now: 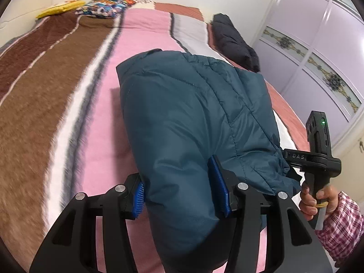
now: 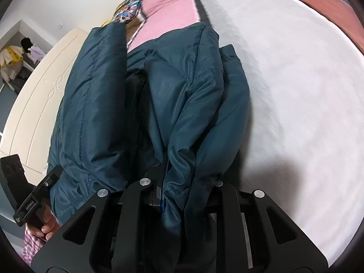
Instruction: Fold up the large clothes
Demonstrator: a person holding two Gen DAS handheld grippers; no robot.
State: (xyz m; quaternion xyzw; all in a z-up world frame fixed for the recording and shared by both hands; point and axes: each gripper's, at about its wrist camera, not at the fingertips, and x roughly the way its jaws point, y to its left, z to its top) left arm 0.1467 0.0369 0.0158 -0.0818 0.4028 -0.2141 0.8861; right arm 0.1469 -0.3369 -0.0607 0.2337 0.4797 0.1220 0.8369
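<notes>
The left hand-held gripper (image 1: 182, 188) is clamping a thick, puffy bundle of the teal quilted jacket (image 1: 193, 113) between its blue ribbed pads (image 1: 218, 188); the pads are standing fairly wide apart only because the padded layers between them are bulky. The right hand-held gripper (image 2: 179, 193) is pinching a thinner gathered edge of the same jacket (image 2: 159, 95), its jaws nearly together and mostly buried under draped cloth. Both are gripping along one side of the garment, probably so that the edge can be carried as one straight line for a fold instead of sagging in the middle.

The jacket is hanging from the two grips and trailing down onto the bed, over the striped blanket (image 1: 79, 91). Its shell is looking smooth and slightly glossy, like nylon, with stitched diagonal quilting lines and soft rounded bulges of filling; it is creasing in broad folds, not sharp ones, so it will likely spring back unless pressed flat.

The blanket is fuzzy, in brown, white, pink and grey bands. A dark padded garment (image 1: 234, 43) is lying farther up the bed, apart from the jacket, near a patterned pillow (image 1: 107, 5) and a yellow cushion (image 1: 59, 8). A hand in a checked sleeve (image 1: 339, 223) is holding the other gripper's handle.
</notes>
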